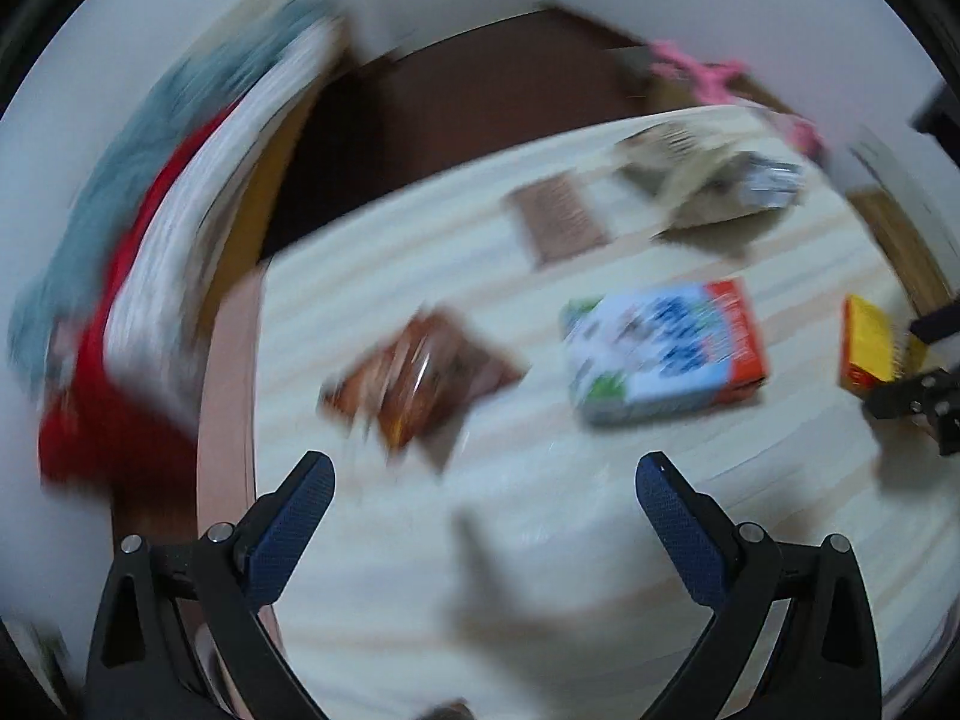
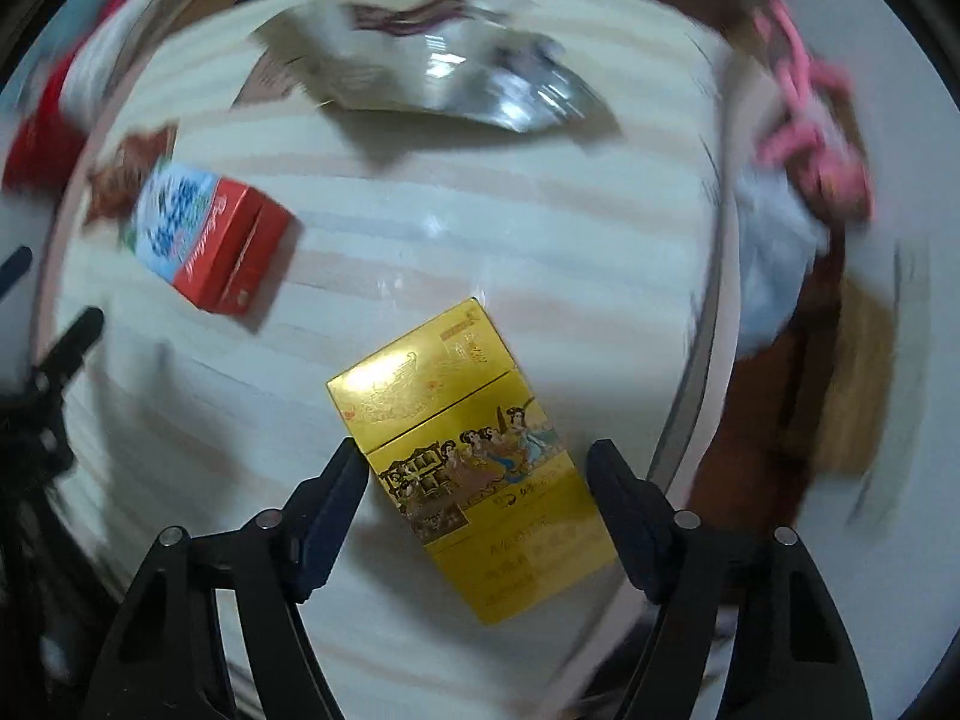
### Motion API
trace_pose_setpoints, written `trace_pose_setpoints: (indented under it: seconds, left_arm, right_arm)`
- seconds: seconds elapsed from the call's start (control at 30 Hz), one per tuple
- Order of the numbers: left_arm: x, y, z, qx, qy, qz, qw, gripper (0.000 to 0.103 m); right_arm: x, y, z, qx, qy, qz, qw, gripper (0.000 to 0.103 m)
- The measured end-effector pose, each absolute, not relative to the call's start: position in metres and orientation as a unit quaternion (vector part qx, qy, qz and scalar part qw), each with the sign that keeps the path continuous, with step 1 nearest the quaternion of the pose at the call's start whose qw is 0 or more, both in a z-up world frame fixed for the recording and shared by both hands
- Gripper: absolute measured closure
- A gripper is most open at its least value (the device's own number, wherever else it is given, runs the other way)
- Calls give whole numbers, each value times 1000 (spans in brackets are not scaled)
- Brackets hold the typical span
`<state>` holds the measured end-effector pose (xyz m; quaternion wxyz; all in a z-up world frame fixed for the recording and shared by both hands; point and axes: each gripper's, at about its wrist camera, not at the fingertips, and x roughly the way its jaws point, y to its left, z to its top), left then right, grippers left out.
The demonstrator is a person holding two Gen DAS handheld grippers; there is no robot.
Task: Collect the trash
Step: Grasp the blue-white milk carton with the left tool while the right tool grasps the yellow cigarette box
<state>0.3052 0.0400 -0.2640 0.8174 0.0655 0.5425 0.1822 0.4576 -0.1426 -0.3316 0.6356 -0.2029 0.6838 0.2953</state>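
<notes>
Trash lies on a pale wooden table. In the left wrist view my left gripper is open and empty above the table, just short of a brown snack wrapper. A white-blue-red box lies to the right, a brown flat packet and a crumpled silver bag farther off. In the right wrist view my right gripper is open, its fingers on either side of a gold cigarette box lying flat, not gripping it. The red-blue box and silver bag also show there.
A red and white cloth heap sits off the table's left edge. Pink items and a pale blue cloth lie beyond the right edge. The gold box and right gripper show at the far right of the left wrist view. Both views are motion-blurred.
</notes>
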Motion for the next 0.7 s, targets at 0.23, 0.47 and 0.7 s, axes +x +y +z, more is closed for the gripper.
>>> trace_pose_setpoints:
  seconds: [0.23, 0.47, 0.7]
  left_arm:
    - [362, 29, -272, 167, 582, -14, 795, 1]
    - [382, -4, -298, 210, 610, -99, 758, 30]
    - [375, -1, -292, 133, 623, -32, 770, 46]
  right_arm:
    - [461, -164, -332, -77, 701, 304, 641, 16]
    - [451, -163, -329, -82, 675, 310, 664, 16]
    - [445, -145, -332, -159, 650, 300, 680, 16]
